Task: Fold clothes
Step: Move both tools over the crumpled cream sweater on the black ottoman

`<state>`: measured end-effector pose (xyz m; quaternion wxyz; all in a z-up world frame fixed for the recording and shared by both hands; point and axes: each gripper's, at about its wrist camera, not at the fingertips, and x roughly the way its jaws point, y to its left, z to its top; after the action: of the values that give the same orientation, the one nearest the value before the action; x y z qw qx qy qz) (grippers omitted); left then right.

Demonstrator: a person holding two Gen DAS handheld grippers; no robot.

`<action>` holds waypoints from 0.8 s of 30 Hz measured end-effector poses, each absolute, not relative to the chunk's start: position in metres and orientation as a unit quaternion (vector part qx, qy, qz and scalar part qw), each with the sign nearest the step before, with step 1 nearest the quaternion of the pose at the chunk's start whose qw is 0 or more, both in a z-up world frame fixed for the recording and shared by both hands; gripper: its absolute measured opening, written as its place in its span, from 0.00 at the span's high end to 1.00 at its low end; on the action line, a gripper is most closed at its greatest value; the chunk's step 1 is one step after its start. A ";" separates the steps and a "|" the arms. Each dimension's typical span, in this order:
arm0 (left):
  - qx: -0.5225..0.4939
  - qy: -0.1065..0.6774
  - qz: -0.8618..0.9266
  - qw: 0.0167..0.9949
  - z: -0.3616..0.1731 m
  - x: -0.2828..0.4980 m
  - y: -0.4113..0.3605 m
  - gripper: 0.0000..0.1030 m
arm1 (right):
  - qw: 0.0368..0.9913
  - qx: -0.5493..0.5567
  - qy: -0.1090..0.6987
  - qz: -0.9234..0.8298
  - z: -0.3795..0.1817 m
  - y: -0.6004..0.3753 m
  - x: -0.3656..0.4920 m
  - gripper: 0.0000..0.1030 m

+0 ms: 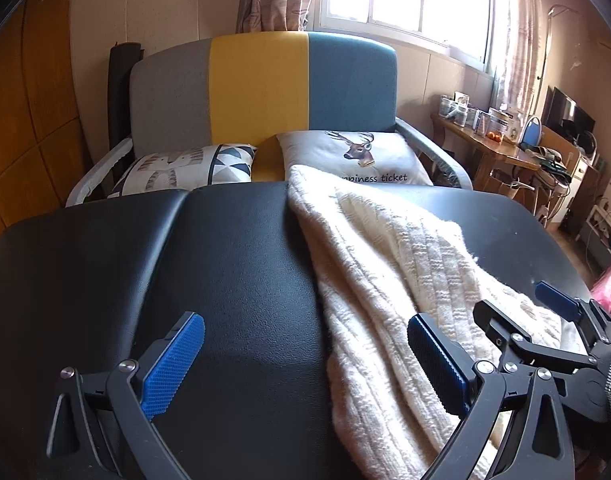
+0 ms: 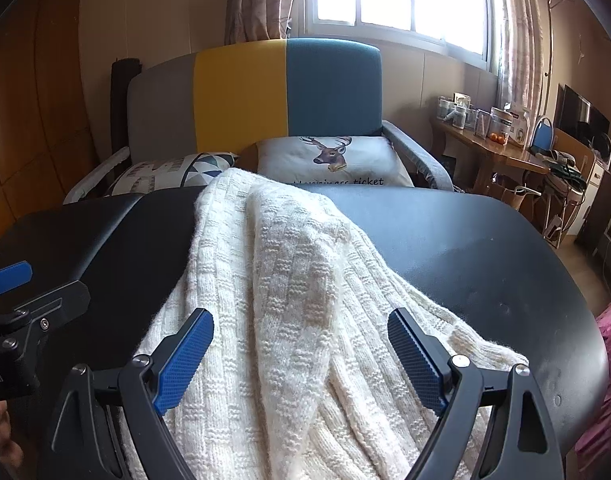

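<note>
Across the black tabletop (image 2: 485, 248) a cream knit garment (image 2: 289, 280) runs from the far edge, by the sofa (image 2: 285, 92), down to the near edge, where it spills out of sight. It lies bunched lengthwise, one ridge of cloth lapped over another, with the bare black surface showing to its left and right. That could be a heap waiting to be spread or a piece partly gathered into a long fold; which of the two it is cannot be told from this.

Both tools hang low over the near edge, side by side and pointing far, which seems a fit stance for taking the near hem at two spots.

The right hand-held gripper (image 2: 301, 356) stands wide, holding nothing, and the knit passes straight between its blue pads (image 2: 183, 360) and under them. The cloth is centred on it; whether the pads touch the wool is not clear.

The left hand-held gripper (image 1: 305, 364) is also wide and empty. It sits over bare tabletop (image 1: 225, 260), with the garment (image 1: 385, 264) to its right: the knit's left edge crosses just inside its right pad (image 1: 437, 364), while the left pad has only black surface beneath. In the left view the right tool (image 1: 553, 320) shows at the right, over the cloth.
</note>
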<state>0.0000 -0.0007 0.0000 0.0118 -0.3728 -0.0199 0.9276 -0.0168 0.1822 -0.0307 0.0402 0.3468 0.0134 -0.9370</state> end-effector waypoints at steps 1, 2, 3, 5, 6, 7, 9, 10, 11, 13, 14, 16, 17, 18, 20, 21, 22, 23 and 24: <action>-0.375 -0.021 0.927 0.012 0.000 0.000 -0.001 0.01 | 0.041 0.349 0.013 -0.936 -0.030 0.182 -0.017 0.12; -0.377 -0.021 0.926 0.012 0.000 0.000 -0.002 0.01 | 0.042 0.349 0.013 -0.936 -0.030 0.182 -0.018 0.12; -0.379 -0.022 0.925 0.012 0.000 0.000 -0.003 0.01 | 0.043 0.349 0.013 -0.936 -0.029 0.182 -0.018 0.12; -0.383 -0.024 0.924 0.011 0.000 0.000 -0.004 0.01 | 0.044 0.348 0.012 -0.936 -0.027 0.181 -0.019 0.12; -0.385 -0.025 0.923 0.011 0.000 0.000 -0.004 0.01 | 0.045 0.348 0.011 -0.936 -0.033 0.184 -0.018 0.12; -0.387 -0.025 0.922 0.011 0.000 0.000 -0.005 0.01 | 0.047 0.347 0.009 -0.937 -0.035 0.186 -0.017 0.12; -0.397 -0.037 0.916 0.030 -0.007 0.001 -0.009 0.00 | 0.055 0.345 -0.002 -0.937 -0.043 0.190 -0.011 0.12; -0.403 -0.044 0.913 0.042 -0.012 0.002 -0.011 0.00 | 0.063 0.343 -0.011 -0.937 -0.045 0.195 -0.007 0.12; -0.409 -0.051 0.910 0.054 -0.016 0.003 -0.013 0.00 | 0.071 0.342 -0.024 -0.937 -0.047 0.201 -0.003 0.12; -0.420 -0.067 0.902 0.073 -0.026 0.006 -0.019 0.00 | 0.105 0.342 -0.065 -0.931 -0.049 0.218 0.003 0.12; -0.426 -0.078 0.898 0.078 -0.032 0.008 -0.024 0.00 | 0.126 0.347 -0.091 -0.925 -0.052 0.227 0.003 0.12; -0.436 -0.100 0.890 0.088 -0.043 0.012 -0.033 0.00 | 0.157 0.361 -0.144 -0.908 -0.061 0.253 0.012 0.12; -0.441 -0.111 0.886 0.093 -0.049 0.013 -0.038 0.00 | 0.166 0.363 -0.162 -0.902 -0.065 0.267 0.018 0.12; -0.446 -0.122 0.881 0.097 -0.055 0.015 -0.043 0.00 | 0.163 0.365 -0.178 -0.899 -0.067 0.281 0.025 0.12; -0.452 -0.140 0.875 0.106 -0.063 0.021 -0.053 0.00 | 0.157 0.369 -0.210 -0.892 -0.073 0.311 0.038 0.12; -0.454 -0.147 0.872 0.111 -0.066 0.023 -0.057 0.00 | 0.152 0.371 -0.232 -0.886 -0.078 0.327 0.045 0.12; -0.458 -0.155 0.867 0.119 -0.069 0.024 -0.062 0.00 | 0.146 0.373 -0.253 -0.881 -0.083 0.343 0.052 0.12; -0.462 -0.164 0.862 0.129 -0.071 0.025 -0.065 0.00 | 0.134 0.376 -0.272 -0.875 -0.087 0.358 0.054 0.12; -0.465 -0.173 0.857 0.137 -0.074 0.026 -0.067 0.01 | 0.120 0.385 -0.288 -0.869 -0.090 0.371 0.057 0.12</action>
<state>0.0261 -0.0671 -0.0737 0.1370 -0.4649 -0.1731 0.8574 0.0565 0.3709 -0.0902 0.1203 0.3850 -0.2877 -0.8686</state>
